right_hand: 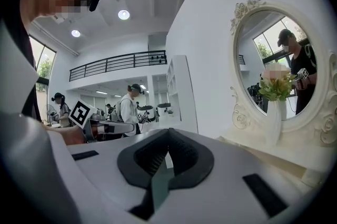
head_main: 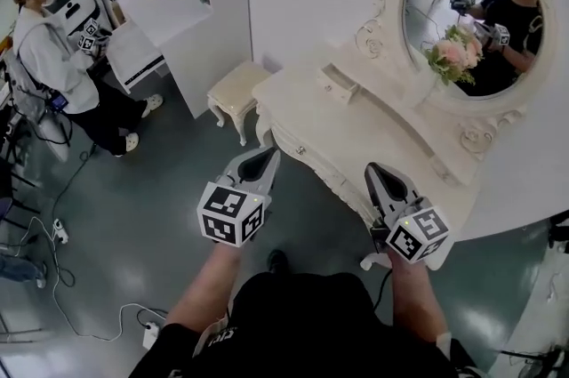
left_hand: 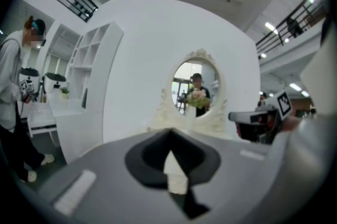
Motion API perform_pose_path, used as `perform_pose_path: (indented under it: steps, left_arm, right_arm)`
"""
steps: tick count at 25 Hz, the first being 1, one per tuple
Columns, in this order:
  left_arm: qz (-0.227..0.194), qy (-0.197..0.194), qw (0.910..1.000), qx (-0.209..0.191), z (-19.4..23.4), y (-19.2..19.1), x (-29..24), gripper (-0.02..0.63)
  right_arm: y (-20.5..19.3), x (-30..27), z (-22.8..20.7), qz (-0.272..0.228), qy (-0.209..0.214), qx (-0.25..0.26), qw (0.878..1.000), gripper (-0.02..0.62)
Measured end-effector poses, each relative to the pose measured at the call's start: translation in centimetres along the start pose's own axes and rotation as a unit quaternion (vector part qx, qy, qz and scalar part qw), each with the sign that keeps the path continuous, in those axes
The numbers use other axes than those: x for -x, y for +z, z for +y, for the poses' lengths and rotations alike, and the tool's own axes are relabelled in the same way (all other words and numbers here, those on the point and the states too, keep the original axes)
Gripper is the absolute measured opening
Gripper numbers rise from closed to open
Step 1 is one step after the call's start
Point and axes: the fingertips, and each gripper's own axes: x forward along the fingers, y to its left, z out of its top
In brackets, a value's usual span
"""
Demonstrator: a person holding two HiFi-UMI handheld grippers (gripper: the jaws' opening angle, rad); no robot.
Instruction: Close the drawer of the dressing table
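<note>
Legible text, numbers, brands: none. Sign-like marks: black-and-white square markers (head_main: 222,202) on the cube (head_main: 233,213) of the left gripper (head_main: 266,156) and on that of the right gripper (head_main: 373,170), coded patterns without letters or digits. Like markers at the bystander's (head_main: 49,56) hands. Small white print (head_main: 224,334) on the wearer's trousers: too small to read.

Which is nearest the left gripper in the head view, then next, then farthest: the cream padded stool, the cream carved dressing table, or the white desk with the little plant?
1. Cream carved dressing table, just ahead and right of the left gripper.
2. Cream padded stool, past the table's left end.
3. White desk with the little plant, far back left.
</note>
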Motion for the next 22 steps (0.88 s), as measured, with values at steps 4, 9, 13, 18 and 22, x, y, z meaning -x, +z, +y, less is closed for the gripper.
perform_pose_path:
  steps: [4,9,13,18,22]
  left_arm:
    - [0.004,-0.008,1.0000,-0.003,1.9,-0.1,-0.4,0.009]
    - [0.008,-0.012,0.9999,0.008,3.8,-0.7,-1.4,0.009]
    - [0.018,-0.020,0.9996,0.011,4.5,-1.1,-2.8,0.009]
    - [0.028,-0.025,0.9993,0.002,5.5,-0.6,-5.4,0.010]
    - [0.041,-0.030,0.9987,-0.001,6.1,-0.6,-8.7,0.009]
  right_arm:
    - [-0.1,-2.1,0.4,0.006,-0.007,-0.002,1.000,-0.005]
    - [-0.5,-4.2,0.1,0.017,-0.008,-0.007,1.000,-0.005]
    - [-0.5,-5.6,-1.1,0.011,-0.014,-0.017,1.000,-0.005]
    - [-0.4,-7.9,-3.3,0.004,-0.016,-0.029,0.999,-0.005]
    - [-0.8,-9.6,-6.0,0.004,-0.019,-0.046,0.999,-0.005]
